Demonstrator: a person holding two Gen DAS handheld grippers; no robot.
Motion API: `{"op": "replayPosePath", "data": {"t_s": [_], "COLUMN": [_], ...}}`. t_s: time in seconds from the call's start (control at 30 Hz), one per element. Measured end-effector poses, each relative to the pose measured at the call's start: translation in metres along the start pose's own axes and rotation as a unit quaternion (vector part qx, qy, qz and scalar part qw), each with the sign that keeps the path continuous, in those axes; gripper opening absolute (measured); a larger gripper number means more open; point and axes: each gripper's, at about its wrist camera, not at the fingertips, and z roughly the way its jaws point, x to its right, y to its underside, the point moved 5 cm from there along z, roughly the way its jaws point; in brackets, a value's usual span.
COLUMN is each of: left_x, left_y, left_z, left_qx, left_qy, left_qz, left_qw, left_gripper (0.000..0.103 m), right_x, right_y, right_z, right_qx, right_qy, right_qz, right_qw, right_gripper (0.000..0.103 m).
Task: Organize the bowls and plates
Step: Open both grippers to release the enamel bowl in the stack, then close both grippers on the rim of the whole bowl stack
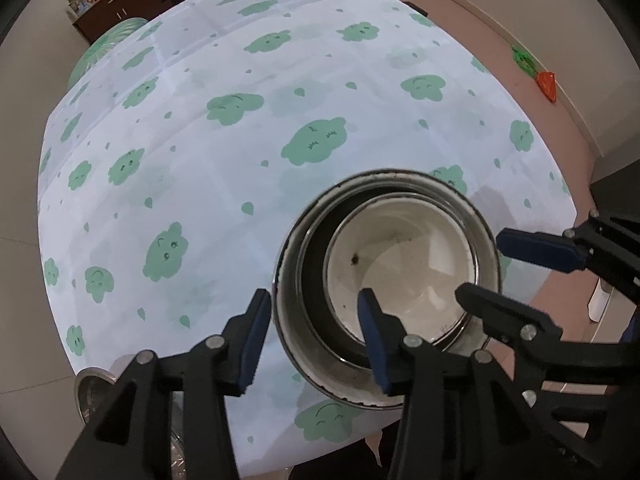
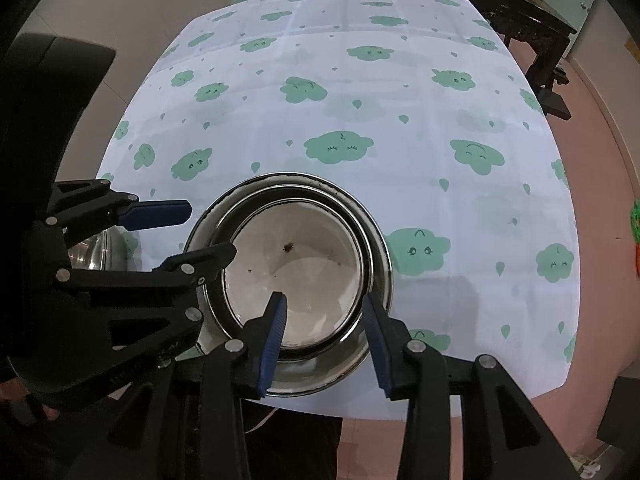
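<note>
A stack of nested steel bowls [image 1: 308,344] [image 2: 380,248] stands at the near edge of the table, with a white-lined bowl [image 1: 400,264] [image 2: 296,272] innermost. My left gripper [image 1: 316,340] is open, its jaws straddling the stack's left rim; it also shows in the right wrist view [image 2: 208,232]. My right gripper [image 2: 324,340] is open, straddling the stack's near right rim; it shows in the left wrist view [image 1: 488,264] too. Neither grips anything.
The table wears a white cloth with green clouds [image 1: 312,144] [image 2: 340,148]. Another steel bowl [image 1: 92,392] [image 2: 96,252] sits low at the left beside the table. A dark cabinet [image 1: 120,0] and dark side table [image 2: 520,12] stand beyond.
</note>
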Motion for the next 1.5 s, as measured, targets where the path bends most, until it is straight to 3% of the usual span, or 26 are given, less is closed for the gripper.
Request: {"op": "replayPosePath", "data": {"t_s": [0.23,0.43,0.83,1.1,1.33,1.5], "left_x": [-0.029,-0.050,-0.050,-0.039,-0.032,-0.029], "left_y": [0.000,0.012,0.019,0.024,0.027,0.025], "left_z": [-0.011,0.001,0.014,0.025,0.032,0.032], "left_qx": [0.015,0.001,-0.013,-0.035,-0.046,-0.048], "left_qy": [-0.001,-0.006,0.011,0.046,0.060,0.059], "left_qz": [-0.033,-0.058,-0.065,-0.065,-0.063,-0.056], "left_qw": [0.9993,0.9983,0.9977,0.9962,0.9951,0.9955], "left_gripper": [0.045,0.045,0.045,0.026,0.014,0.006], "right_x": [0.004,0.027,0.052,0.049,0.045,0.046], "right_y": [0.000,0.005,0.017,0.019,0.021,0.020], "right_z": [-0.013,-0.018,-0.003,0.014,0.025,0.029], "right_qx": [0.018,0.029,0.014,-0.001,-0.018,-0.024], "right_qy": [0.001,0.019,0.028,0.014,-0.005,-0.024], "right_qz": [0.014,0.049,0.085,0.078,0.071,0.079], "right_qw": [1.000,0.998,0.996,0.997,0.997,0.996], "right_gripper": [0.042,0.042,0.042,0.041,0.020,0.014]}}
